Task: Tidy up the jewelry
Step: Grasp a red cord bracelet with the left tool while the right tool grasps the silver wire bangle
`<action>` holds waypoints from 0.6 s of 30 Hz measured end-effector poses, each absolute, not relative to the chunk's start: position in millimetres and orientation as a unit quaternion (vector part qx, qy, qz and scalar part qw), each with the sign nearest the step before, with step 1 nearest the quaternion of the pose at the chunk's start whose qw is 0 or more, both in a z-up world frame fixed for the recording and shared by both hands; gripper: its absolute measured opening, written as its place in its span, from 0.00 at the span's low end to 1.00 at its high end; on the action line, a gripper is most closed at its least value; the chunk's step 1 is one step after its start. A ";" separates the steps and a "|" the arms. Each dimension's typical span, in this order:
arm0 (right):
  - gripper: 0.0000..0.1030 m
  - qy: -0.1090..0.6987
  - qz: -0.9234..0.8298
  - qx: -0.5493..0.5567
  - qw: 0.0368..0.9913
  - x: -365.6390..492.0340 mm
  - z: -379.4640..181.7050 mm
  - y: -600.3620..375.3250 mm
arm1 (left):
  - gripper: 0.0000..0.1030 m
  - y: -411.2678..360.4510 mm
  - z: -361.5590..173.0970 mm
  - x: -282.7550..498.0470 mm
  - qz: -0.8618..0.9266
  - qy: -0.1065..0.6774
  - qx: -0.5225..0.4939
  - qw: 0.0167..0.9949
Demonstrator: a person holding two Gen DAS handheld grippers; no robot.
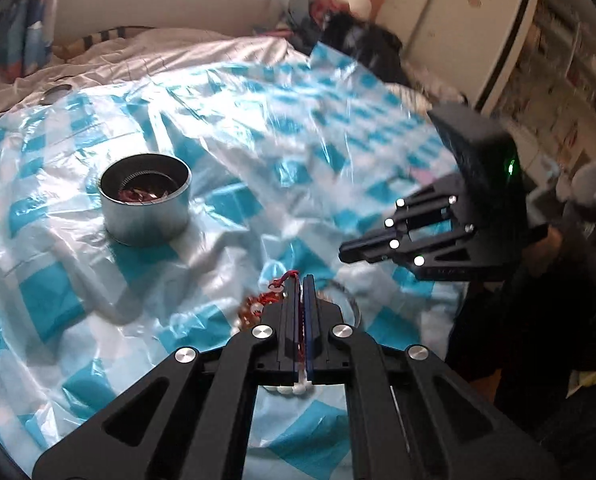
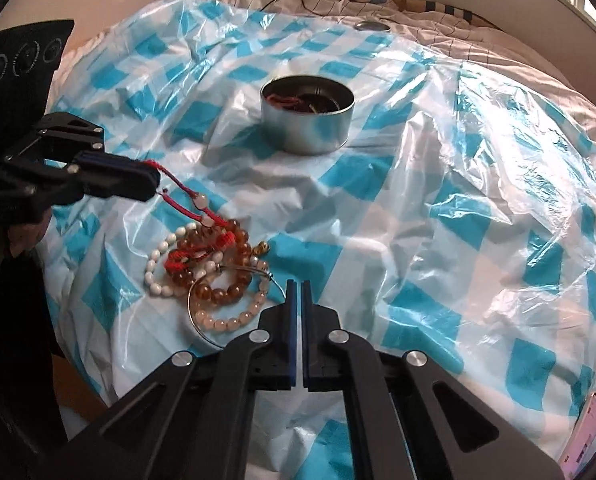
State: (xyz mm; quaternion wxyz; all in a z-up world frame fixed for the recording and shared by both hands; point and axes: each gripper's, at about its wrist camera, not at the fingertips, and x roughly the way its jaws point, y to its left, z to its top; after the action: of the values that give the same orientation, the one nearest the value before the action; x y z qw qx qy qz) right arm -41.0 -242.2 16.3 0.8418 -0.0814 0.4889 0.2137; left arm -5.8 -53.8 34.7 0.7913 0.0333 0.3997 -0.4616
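Note:
A heap of jewelry lies on the blue-and-white checked plastic sheet point(image 2: 418, 216): a white bead bracelet point(image 2: 155, 264), amber beads point(image 2: 225, 290), pale pink beads point(image 2: 233, 323), a thin silver hoop point(image 2: 193, 316) and a red cord bracelet point(image 2: 185, 194). My left gripper point(image 2: 153, 180) is shut on one end of the red cord point(image 1: 285, 278), whose other end trails down into the heap. My right gripper point(image 2: 296, 285) hovers just right of the heap, jaws shut with nothing visible between them; the hoop ends beside its left finger. A round metal tin point(image 2: 308, 120) farther back holds dark red pieces.
The sheet covers a bed with rumpled white bedding point(image 2: 478, 44). A round metal lid point(image 2: 374, 26) rests near the bed's far edge. A phone point(image 2: 588, 428) lies at the lower right. A black object point(image 2: 21, 60) sits at the left edge.

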 end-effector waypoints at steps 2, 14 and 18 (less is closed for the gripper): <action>0.02 0.478 0.224 -0.085 0.845 -42.4 17.8 -237.9 | 0.02 -49.3 37.0 -1.7 -0.460 0.398 0.021 0.793; 0.30 0.524 0.234 -0.092 0.814 -31.7 -18.8 -221.1 | 0.02 -36.5 40.5 6.5 -0.442 0.400 0.000 0.803; 0.04 0.519 0.231 -0.097 0.817 -32.9 -12.6 -222.3 | 0.02 -35.1 40.6 8.9 -0.433 0.400 0.001 0.808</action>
State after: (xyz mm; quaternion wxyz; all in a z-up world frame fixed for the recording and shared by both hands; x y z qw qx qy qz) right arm -32.9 -222.3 -12.6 0.8174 -0.0974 0.5185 0.2312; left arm 8.9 -35.1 40.6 0.8078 0.0006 0.4005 -0.4325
